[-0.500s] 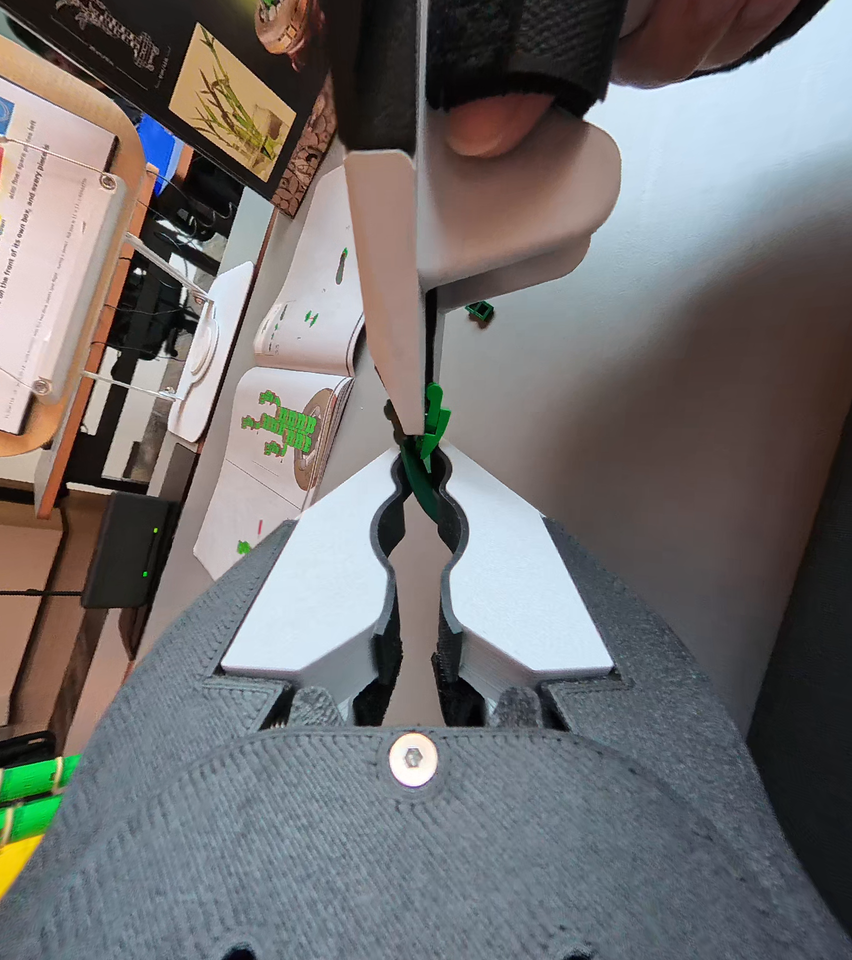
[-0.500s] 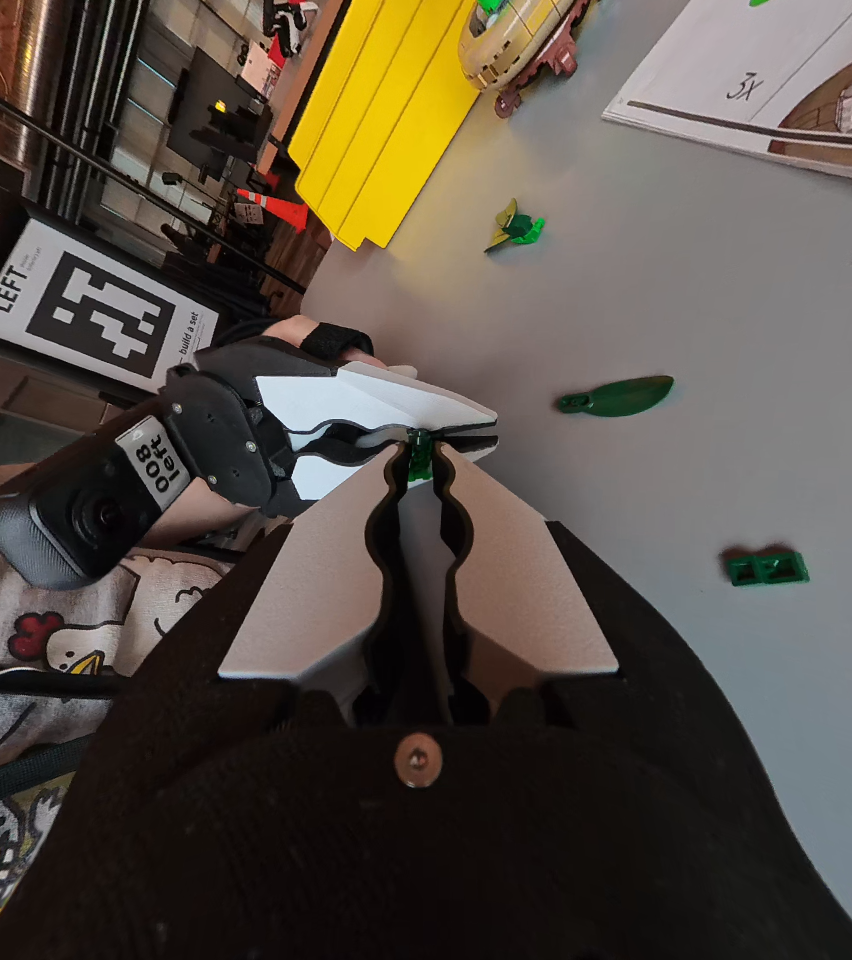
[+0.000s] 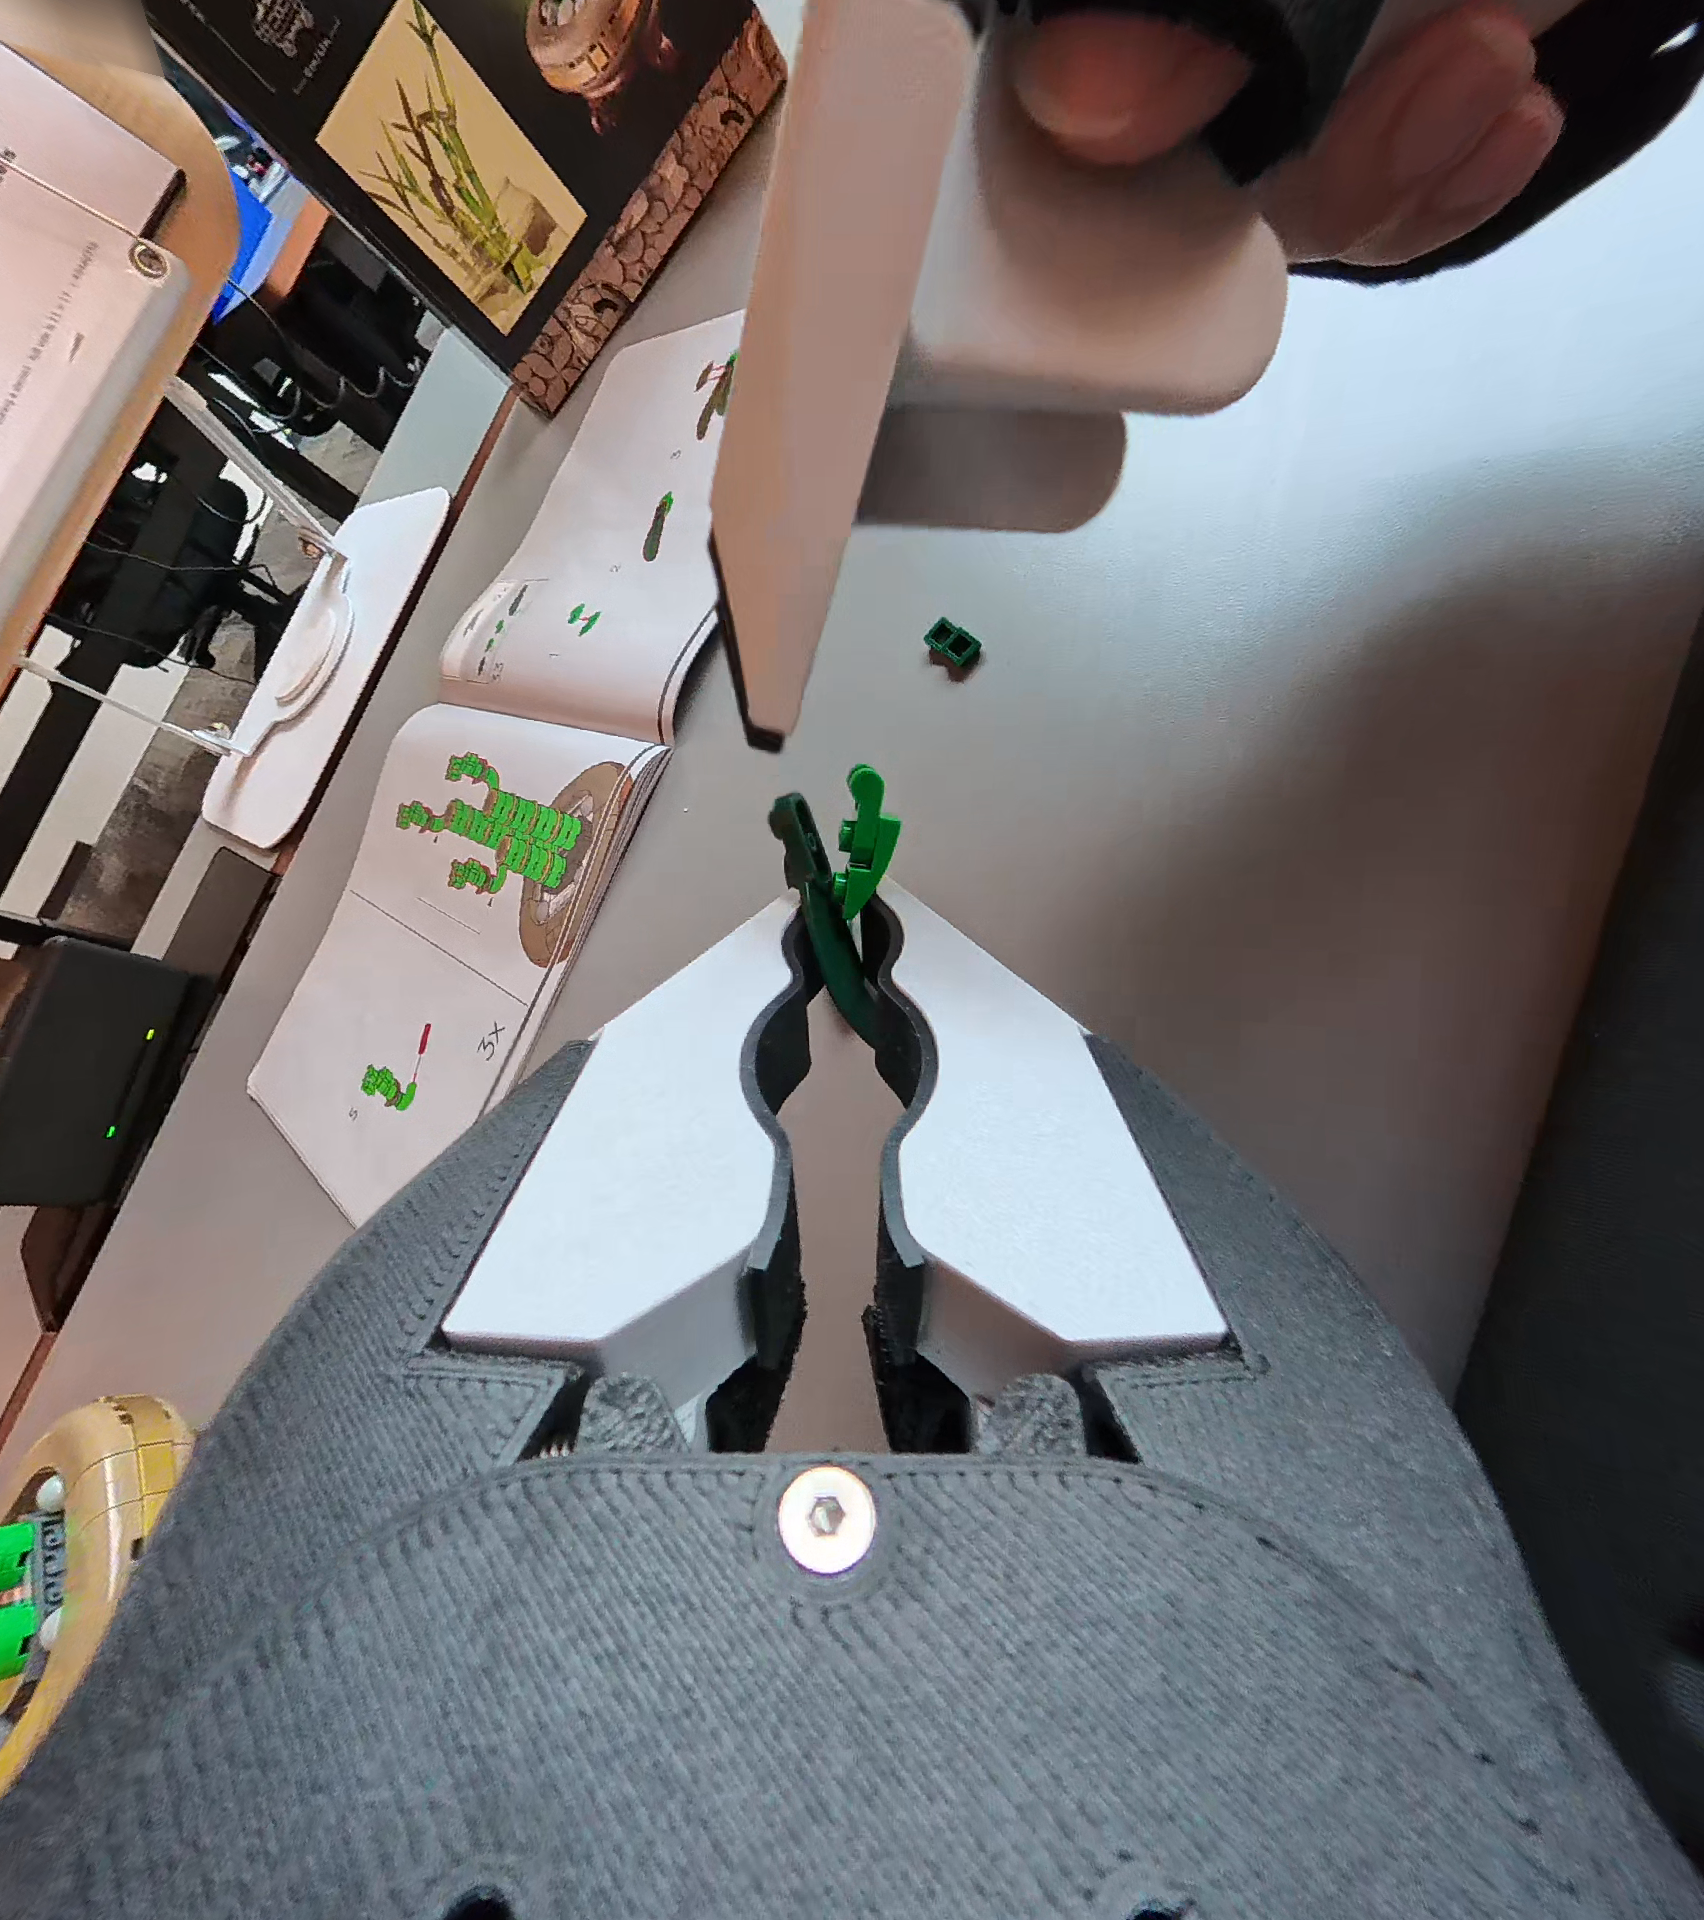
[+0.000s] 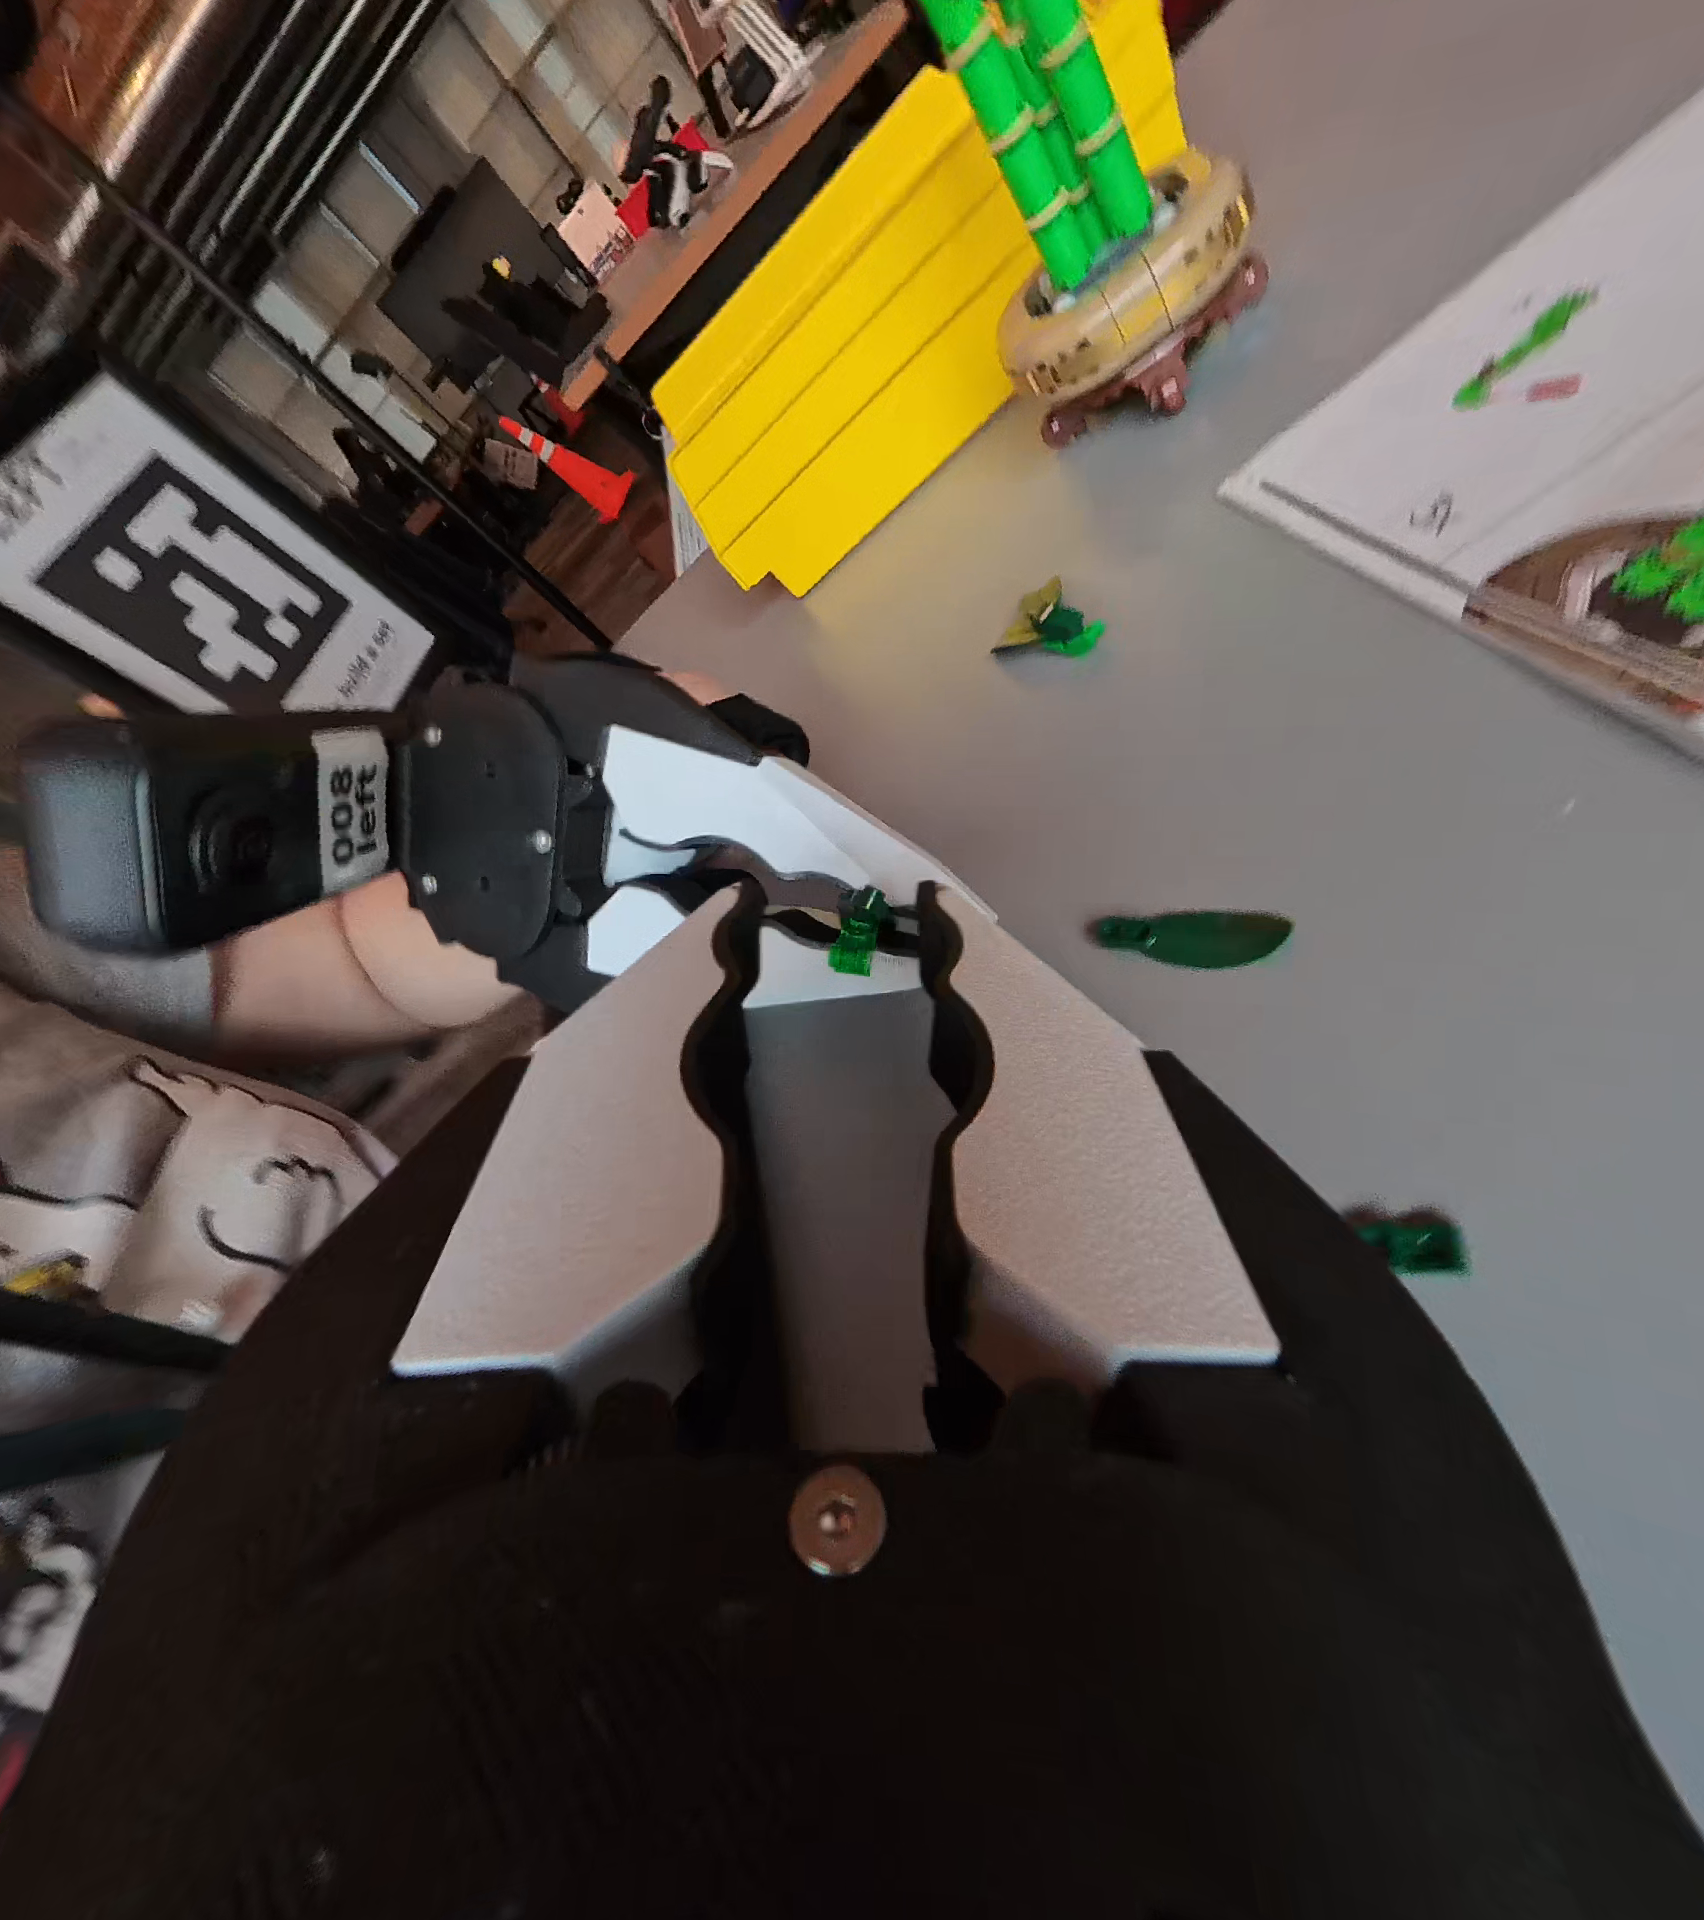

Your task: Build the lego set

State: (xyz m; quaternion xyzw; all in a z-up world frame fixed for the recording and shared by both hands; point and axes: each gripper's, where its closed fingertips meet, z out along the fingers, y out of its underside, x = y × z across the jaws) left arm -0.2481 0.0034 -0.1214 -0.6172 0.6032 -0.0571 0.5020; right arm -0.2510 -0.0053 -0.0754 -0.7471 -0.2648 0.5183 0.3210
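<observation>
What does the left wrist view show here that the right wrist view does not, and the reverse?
Only the left wrist view shows the black box with the plant picture and how the left gripper pinches the green leaf assembly. Only the right wrist view shows the loose dark green leaf, the yellow box and the right gripper open and empty. Both share the grey table, the instruction booklet, the bamboo model and the small green brick.

left gripper (image 3: 835, 914) clamping green leaf piece (image 3: 843, 883)

Booklet (image 4: 1606, 436), loose leaf (image 4: 1196, 938) & brick (image 4: 1411, 1247) crowd grey table (image 4: 1450, 1039).
</observation>
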